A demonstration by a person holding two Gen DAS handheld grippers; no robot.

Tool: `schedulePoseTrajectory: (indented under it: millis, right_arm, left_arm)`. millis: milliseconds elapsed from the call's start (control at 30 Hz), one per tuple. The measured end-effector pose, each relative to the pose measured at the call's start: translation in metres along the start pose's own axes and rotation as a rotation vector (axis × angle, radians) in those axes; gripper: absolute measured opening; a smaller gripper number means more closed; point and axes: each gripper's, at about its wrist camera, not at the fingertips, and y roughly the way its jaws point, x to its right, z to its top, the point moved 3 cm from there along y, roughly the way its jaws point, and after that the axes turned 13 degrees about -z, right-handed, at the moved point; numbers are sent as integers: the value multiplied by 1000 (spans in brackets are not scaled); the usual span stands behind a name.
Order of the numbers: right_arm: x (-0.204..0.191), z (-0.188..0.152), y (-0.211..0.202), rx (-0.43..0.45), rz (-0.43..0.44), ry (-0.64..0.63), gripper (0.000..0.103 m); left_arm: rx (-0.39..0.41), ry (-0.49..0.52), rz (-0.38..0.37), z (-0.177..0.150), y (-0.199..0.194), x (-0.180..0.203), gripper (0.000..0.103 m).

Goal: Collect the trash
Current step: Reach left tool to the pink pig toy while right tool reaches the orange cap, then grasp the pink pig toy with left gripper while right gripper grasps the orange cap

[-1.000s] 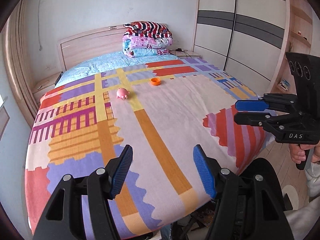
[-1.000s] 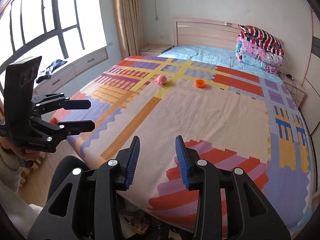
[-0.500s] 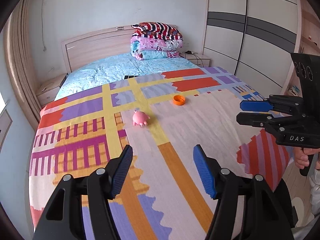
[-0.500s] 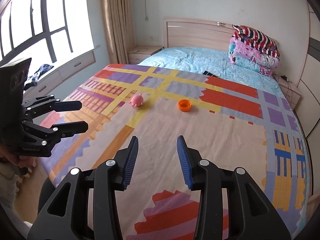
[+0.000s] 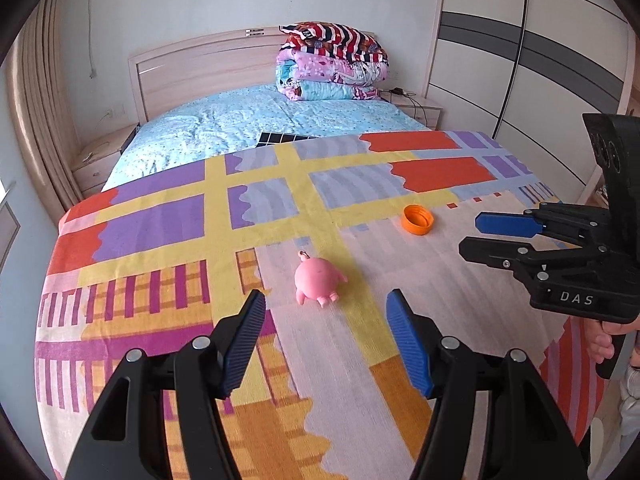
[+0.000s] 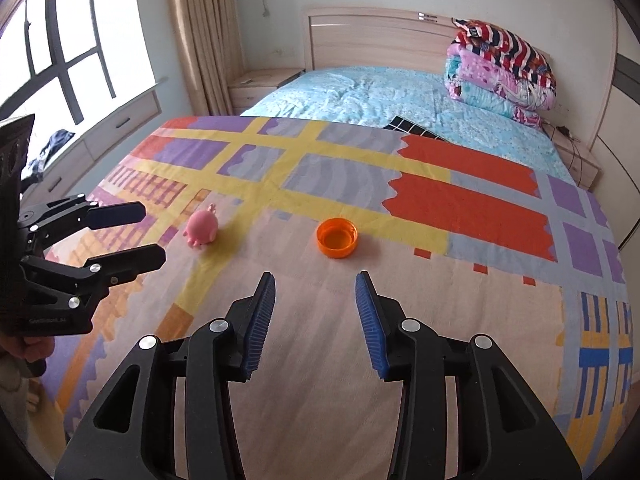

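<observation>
An orange bottle cap (image 6: 337, 237) lies open side up on the patterned bed cover (image 6: 440, 320). A pink pig toy (image 5: 318, 282) lies to its left. My left gripper (image 5: 326, 296) hovers open just short of the toy, which shows in the gap beyond its fingertips, and nothing is between the pads. My right gripper (image 6: 316, 278) is open and empty, and the cap sits a little ahead of its tips. Each view catches the other tool: the right gripper (image 5: 472, 234) is near the cap (image 5: 418, 219), and the left gripper (image 6: 150, 234) is beside the toy (image 6: 202, 228).
Folded quilts (image 5: 332, 64) are stacked by the wooden headboard (image 5: 200, 68) on a light blue sheet. A black-and-white gridded item (image 5: 284, 138) peeks from under the cover's far edge. A wardrobe (image 5: 520, 60) stands at the right, a window (image 6: 60, 60) and curtain at the left.
Both grippers have come forward over the bed, so the toy and the cap are now much closer. The right jaws stand slightly wider than before. The left jaws are unchanged.
</observation>
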Motion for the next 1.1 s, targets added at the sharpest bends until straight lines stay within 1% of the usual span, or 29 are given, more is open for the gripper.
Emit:
schedulePoseTrajectory:
  millis: [100,133,233,267,300,367,433,467,533,567,600,667,867,933,1033,1100]
  right_arm:
    - [1,7,15,-18,6,7,41]
    - [2,9,20,-31,12,13,41]
    - [1,13,31,-41,-5,2,41]
    - [2,14,34,-48,-7,5,41]
    - [3,15,37,-52,-10,10,41]
    - [4,17,41,-53,-9,19,41]
    - [4,18,43,-53,16,24,41]
    - [4,18,44,-49,12,22,41]
    - [2,20,44,-50,0,9,33]
    - [1,20,44,-51,1,5,30]
    - [1,20,44,-52,-2,3,30]
    - [1,20,43,-52,-4,1,30]
    - [-2,19,26,-20,6,5,30]
    - [-4,17,16,-6,6,-1,30]
    - [-7,12,0,19,-18,-27,30]
    - [-8,8,-9,23,-13,-29,30]
  left_arm:
    - [-13,-2,20,4,12,-6,60]
    - [-16,-5,21,5,15,-8,60]
    - [-23,-28,5,8,22,-12,59]
    - [-27,-32,6,9,25,-14,57]
    - [-28,-37,2,10,26,-15,51]
    - [-37,-47,-8,10,30,-16,43]
    - [-36,-52,-5,10,32,-18,42]
    - [-35,-61,-10,10,32,-19,41]
    - [-39,-70,-27,9,35,-19,34]
    - [-40,-68,-26,8,36,-19,32]
    - [-39,-67,-24,8,36,-18,32]
    - [-36,-71,-14,9,35,-18,27]
    - [-19,-47,-22,8,19,-8,27]
    - [-5,-37,-22,8,9,-1,27]
    - [13,-11,-21,8,-7,11,27]
    - [18,15,-20,8,-16,21,27]
